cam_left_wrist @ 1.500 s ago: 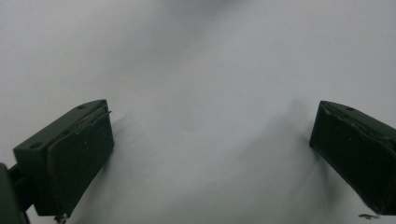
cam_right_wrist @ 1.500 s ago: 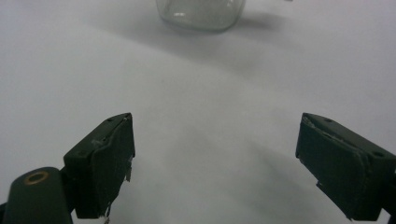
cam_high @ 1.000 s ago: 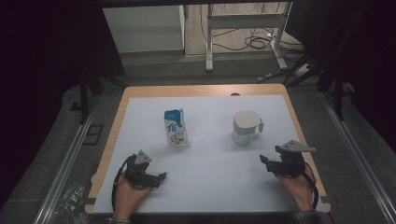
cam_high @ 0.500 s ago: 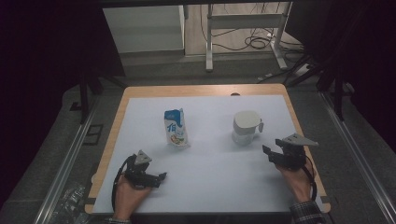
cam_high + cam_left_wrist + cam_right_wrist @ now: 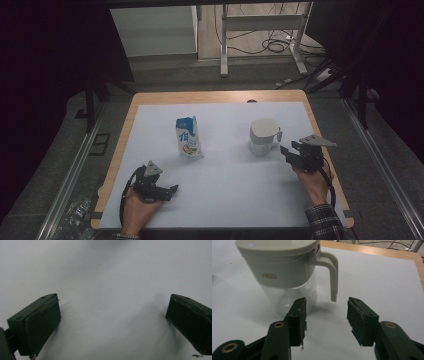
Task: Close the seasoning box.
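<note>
A clear jug with a cream lid and handle (image 5: 263, 136) (image 5: 284, 277) stands upright on the white table cover, right of centre. My right gripper (image 5: 286, 151) (image 5: 327, 317) hovers just right of it, pointing at the handle (image 5: 332, 277). Its jaws have just been closing; they stand partly open with nothing between them. A blue and white milk carton (image 5: 188, 136) stands left of centre. My left gripper (image 5: 170, 190) (image 5: 112, 322) rests near the front left of the table, open wide over bare white cover.
The white cover (image 5: 225, 190) lies on a wooden table whose edge (image 5: 220, 96) shows at the back and sides. Beyond the far edge are a metal stand (image 5: 260, 30) and cables on the floor. A crumpled clear bag (image 5: 75, 212) lies off the table's front left.
My right gripper has moved up the picture and a little left, toward the jug's handle, and its jaws have narrowed. The left hand has stayed put.
</note>
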The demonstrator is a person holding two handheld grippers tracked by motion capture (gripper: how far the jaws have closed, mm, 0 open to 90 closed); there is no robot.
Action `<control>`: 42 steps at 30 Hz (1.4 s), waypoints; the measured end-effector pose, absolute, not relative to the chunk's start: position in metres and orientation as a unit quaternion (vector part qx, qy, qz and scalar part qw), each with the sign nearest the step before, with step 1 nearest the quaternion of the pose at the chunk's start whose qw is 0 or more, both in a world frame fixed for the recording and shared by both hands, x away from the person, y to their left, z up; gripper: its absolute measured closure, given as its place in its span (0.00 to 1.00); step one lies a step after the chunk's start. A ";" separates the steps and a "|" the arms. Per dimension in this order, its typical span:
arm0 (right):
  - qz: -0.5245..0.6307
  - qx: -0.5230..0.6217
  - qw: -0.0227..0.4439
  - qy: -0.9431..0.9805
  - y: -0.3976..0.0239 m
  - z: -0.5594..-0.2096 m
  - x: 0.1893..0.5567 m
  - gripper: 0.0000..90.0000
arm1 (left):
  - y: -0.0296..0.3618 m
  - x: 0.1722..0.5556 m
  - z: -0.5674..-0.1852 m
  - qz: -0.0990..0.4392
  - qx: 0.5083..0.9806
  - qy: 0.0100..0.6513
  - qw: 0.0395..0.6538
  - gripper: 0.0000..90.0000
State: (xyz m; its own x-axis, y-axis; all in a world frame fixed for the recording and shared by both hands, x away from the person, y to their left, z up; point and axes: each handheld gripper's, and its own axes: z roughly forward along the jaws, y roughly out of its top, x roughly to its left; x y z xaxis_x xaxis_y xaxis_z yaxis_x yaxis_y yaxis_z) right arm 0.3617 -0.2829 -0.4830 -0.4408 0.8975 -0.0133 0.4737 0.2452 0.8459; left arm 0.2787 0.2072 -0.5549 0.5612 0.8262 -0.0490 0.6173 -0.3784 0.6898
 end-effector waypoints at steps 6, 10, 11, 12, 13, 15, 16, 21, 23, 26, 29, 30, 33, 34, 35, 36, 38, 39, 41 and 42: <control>0.400 0.473 0.263 0.740 -0.279 -0.483 0.376 0.59 | 0.207 0.279 -0.555 0.154 0.816 0.442 0.339 0.00; 0.394 0.470 0.273 0.741 -0.276 -0.484 0.381 0.59 | 0.207 0.279 -0.555 0.154 0.816 0.442 0.340 0.00; 0.394 0.471 0.272 0.741 -0.274 -0.483 0.384 0.59 | 0.207 0.279 -0.555 0.154 0.816 0.442 0.340 0.00; 0.394 0.471 0.274 0.740 -0.273 -0.483 0.386 0.59 | 0.207 0.279 -0.555 0.154 0.815 0.443 0.340 0.00; 0.394 0.471 0.274 0.740 -0.272 -0.483 0.388 0.59 | 0.207 0.279 -0.555 0.154 0.816 0.442 0.340 0.00; 0.393 0.473 0.274 0.740 -0.270 -0.484 0.391 0.59 | 0.207 0.279 -0.555 0.154 0.815 0.443 0.340 0.00; 0.392 0.474 0.273 0.739 -0.270 -0.485 0.393 0.60 | 0.207 0.279 -0.555 0.154 0.815 0.443 0.340 0.00; 0.391 0.474 0.275 0.740 -0.266 -0.486 0.402 0.62 | 0.207 0.279 -0.555 0.154 0.815 0.443 0.340 0.00; 0.388 0.471 0.280 0.741 -0.264 -0.485 0.405 0.64 | 0.207 0.279 -0.555 0.154 0.815 0.443 0.340 0.00; 0.386 0.469 0.289 0.740 -0.262 -0.486 0.408 0.69 | 0.207 0.279 -0.555 0.154 0.815 0.442 0.340 0.00; 0.386 0.476 0.285 0.737 -0.261 -0.489 0.410 0.71 | 0.207 0.279 -0.555 0.154 0.816 0.442 0.340 0.00; 0.383 0.480 0.286 0.735 -0.261 -0.492 0.412 0.71 | 0.207 0.279 -0.555 0.154 0.815 0.442 0.340 0.00; 0.390 0.481 0.284 0.732 -0.259 -0.494 0.414 0.72 | 0.207 0.279 -0.555 0.154 0.816 0.442 0.340 0.00; 0.388 0.481 0.285 0.732 -0.259 -0.494 0.415 0.72 | 0.207 0.279 -0.555 0.154 0.815 0.442 0.340 0.00; 0.387 0.482 0.285 0.733 -0.258 -0.495 0.416 0.72 | 0.207 0.279 -0.555 0.154 0.815 0.442 0.340 0.00; 0.389 0.483 0.283 0.732 -0.258 -0.496 0.417 0.73 | 0.207 0.279 -0.555 0.154 0.816 0.442 0.340 0.00; 0.384 0.483 0.289 0.732 -0.257 -0.498 0.418 0.77 | 0.207 0.279 -0.555 0.154 0.815 0.442 0.340 0.00; 0.383 0.483 0.292 0.732 -0.256 -0.498 0.418 0.79 | 0.207 0.279 -0.555 0.154 0.815 0.442 0.340 0.00; 0.381 0.485 0.296 0.729 -0.256 -0.499 0.418 0.80 | 0.207 0.279 -0.555 0.154 0.815 0.443 0.340 0.00; 0.382 0.477 0.301 0.732 -0.256 -0.499 0.418 0.85 | 0.207 0.278 -0.555 0.153 0.815 0.444 0.340 0.00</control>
